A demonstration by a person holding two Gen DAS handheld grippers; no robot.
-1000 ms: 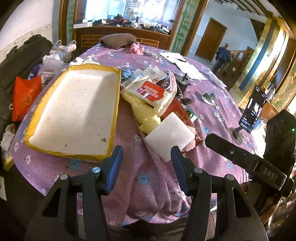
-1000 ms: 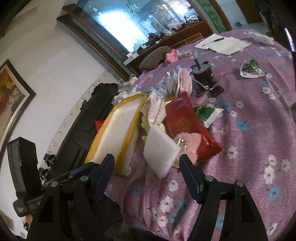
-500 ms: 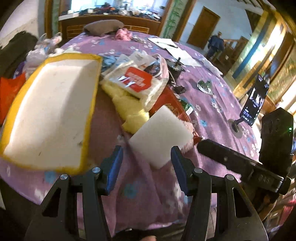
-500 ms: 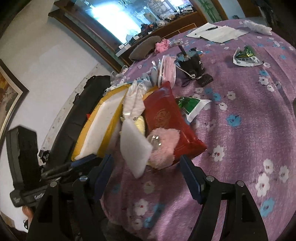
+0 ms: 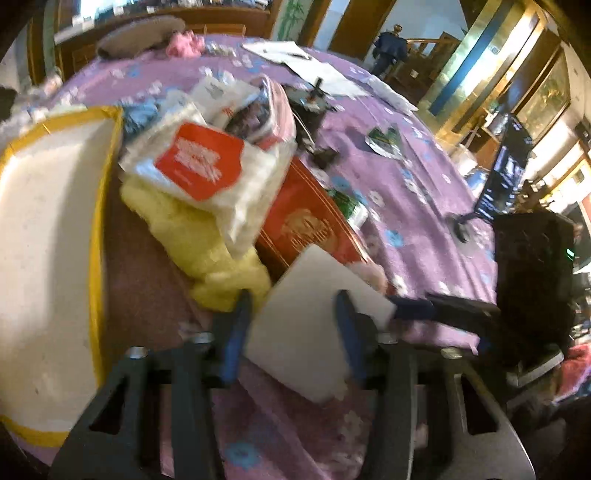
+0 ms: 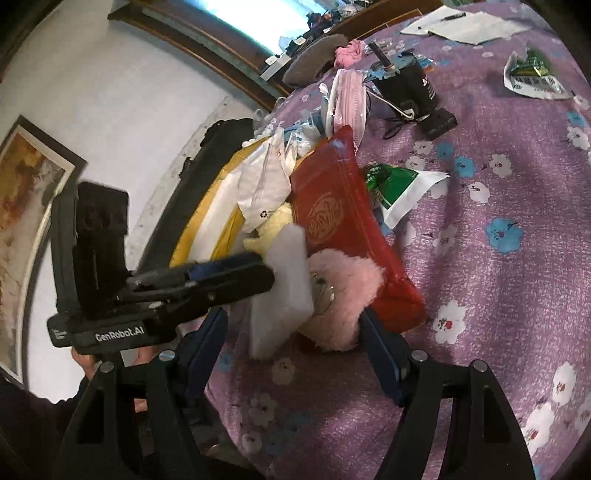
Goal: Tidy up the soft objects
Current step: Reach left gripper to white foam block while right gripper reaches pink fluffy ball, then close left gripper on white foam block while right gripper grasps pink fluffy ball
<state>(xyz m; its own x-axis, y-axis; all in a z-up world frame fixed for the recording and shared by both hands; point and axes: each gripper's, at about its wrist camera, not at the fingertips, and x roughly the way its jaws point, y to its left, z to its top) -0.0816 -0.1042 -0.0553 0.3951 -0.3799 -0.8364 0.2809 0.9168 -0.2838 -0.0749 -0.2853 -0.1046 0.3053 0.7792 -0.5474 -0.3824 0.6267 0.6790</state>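
So since a second ago the left gripper (image 5: 291, 328) has pushed in from the table edge right up to the white foam (image 5: 314, 317), and the right gripper (image 6: 291, 343) has closed in on the same pile too.

Left jaws now sit on either side of the foam, both blue fingers (image 5: 234, 332) touching its edges. Whether it's actually squeezing, I can't tell, the picture's blurry. From the right wrist view the left tool's fingers reach the foam's left side, and the foam (image 6: 284, 288) stands tilted up on edge.

Right jaws are wide, nothing in them, and they frame the foam and the pink fluff (image 6: 343, 295), which is touching the foam on its right side.

Just behind those: the yellow cloth (image 5: 207, 243) left of the foam, and the red pouch (image 6: 343, 229) under the fluff, all on the purple cloth (image 6: 498, 295). A clear bag with a red label (image 5: 199, 162) lies on top of the yellow cloth. The big foam tray (image 5: 48, 229) with yellow edging is off to the left.

Further back there's a green wrapper (image 6: 395, 184), a black gadget (image 6: 410, 88), papers (image 6: 465, 26).
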